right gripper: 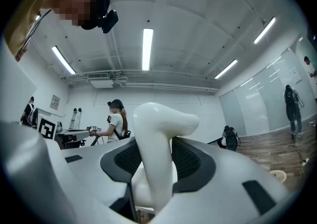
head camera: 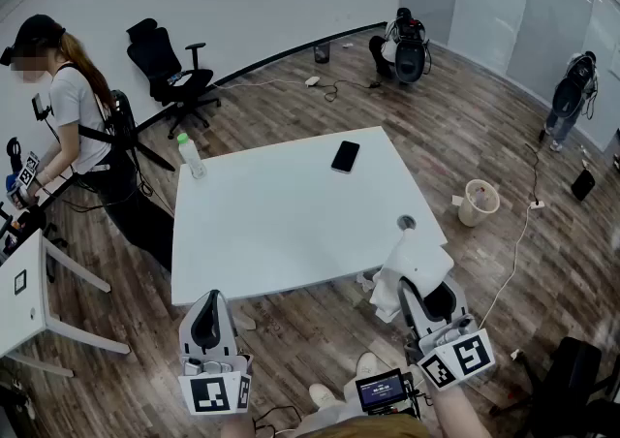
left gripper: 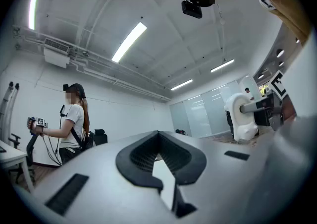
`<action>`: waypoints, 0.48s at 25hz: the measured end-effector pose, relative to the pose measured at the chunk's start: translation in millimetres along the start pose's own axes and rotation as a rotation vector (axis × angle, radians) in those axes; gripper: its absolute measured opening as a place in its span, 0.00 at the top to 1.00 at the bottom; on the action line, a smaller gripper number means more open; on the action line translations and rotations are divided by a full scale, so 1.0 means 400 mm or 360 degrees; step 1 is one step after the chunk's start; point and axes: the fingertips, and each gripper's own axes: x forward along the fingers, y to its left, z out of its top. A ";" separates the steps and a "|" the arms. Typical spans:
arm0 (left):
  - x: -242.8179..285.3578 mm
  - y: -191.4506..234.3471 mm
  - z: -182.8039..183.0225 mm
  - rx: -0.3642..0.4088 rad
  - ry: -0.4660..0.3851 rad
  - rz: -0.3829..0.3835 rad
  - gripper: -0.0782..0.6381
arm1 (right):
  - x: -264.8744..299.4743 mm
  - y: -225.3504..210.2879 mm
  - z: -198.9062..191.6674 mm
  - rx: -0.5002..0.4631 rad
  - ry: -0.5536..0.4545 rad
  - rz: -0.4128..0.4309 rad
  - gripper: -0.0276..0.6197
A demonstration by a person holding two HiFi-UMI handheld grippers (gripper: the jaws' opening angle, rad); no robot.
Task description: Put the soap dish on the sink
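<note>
The soap dish [head camera: 412, 266] is a glossy white curved piece, held up in front of the near right edge of the white table [head camera: 291, 223]. My right gripper [head camera: 418, 302] is shut on it. In the right gripper view the soap dish [right gripper: 158, 134] stands upright between the black pads [right gripper: 193, 161] and hides the gap of the right gripper [right gripper: 153, 168]. My left gripper [head camera: 206, 302] hovers before the table's near left edge. In the left gripper view the left gripper [left gripper: 159, 141] has its tips together with nothing in them.
On the table lie a black phone [head camera: 345, 156] and a bottle [head camera: 190, 155] with a green cap. A person [head camera: 82, 116] stands at a second table [head camera: 19, 291] at the left. An office chair [head camera: 165, 68], a white bin [head camera: 480, 202] and floor cables surround the table.
</note>
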 end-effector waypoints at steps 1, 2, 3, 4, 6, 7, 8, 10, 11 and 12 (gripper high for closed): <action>0.003 0.003 0.000 0.0008 0.0002 0.0013 0.88 | 0.010 0.000 -0.003 0.0002 -0.0001 0.0016 0.68; 0.007 0.005 0.000 0.0016 0.0003 0.0025 0.88 | 0.020 0.000 -0.006 0.0005 -0.0003 0.0032 0.68; 0.013 0.006 0.001 0.0024 0.0003 0.0034 0.88 | 0.031 -0.001 -0.008 0.0009 -0.0007 0.0050 0.68; 0.021 0.003 0.001 0.0031 0.0002 0.0041 0.88 | 0.042 -0.004 -0.009 0.0011 -0.0013 0.0066 0.68; 0.048 -0.011 0.000 0.0038 -0.0001 0.0039 0.88 | 0.063 -0.021 -0.006 0.0004 -0.0029 0.0083 0.68; 0.063 -0.019 -0.001 0.0039 -0.0002 0.0036 0.88 | 0.073 -0.032 -0.006 -0.0001 -0.0036 0.0085 0.68; 0.075 -0.025 -0.003 0.0038 0.0000 0.0034 0.88 | 0.082 -0.041 -0.008 -0.0001 -0.0040 0.0088 0.68; 0.093 -0.030 -0.009 0.0029 0.0013 0.0044 0.88 | 0.096 -0.053 -0.012 0.0009 -0.0040 0.0107 0.68; 0.107 -0.033 -0.010 0.0023 0.0015 0.0052 0.88 | 0.104 -0.062 -0.011 0.0011 -0.0041 0.0119 0.68; 0.124 -0.037 -0.007 0.0020 0.0009 0.0059 0.88 | 0.115 -0.074 -0.009 0.0012 -0.0045 0.0128 0.68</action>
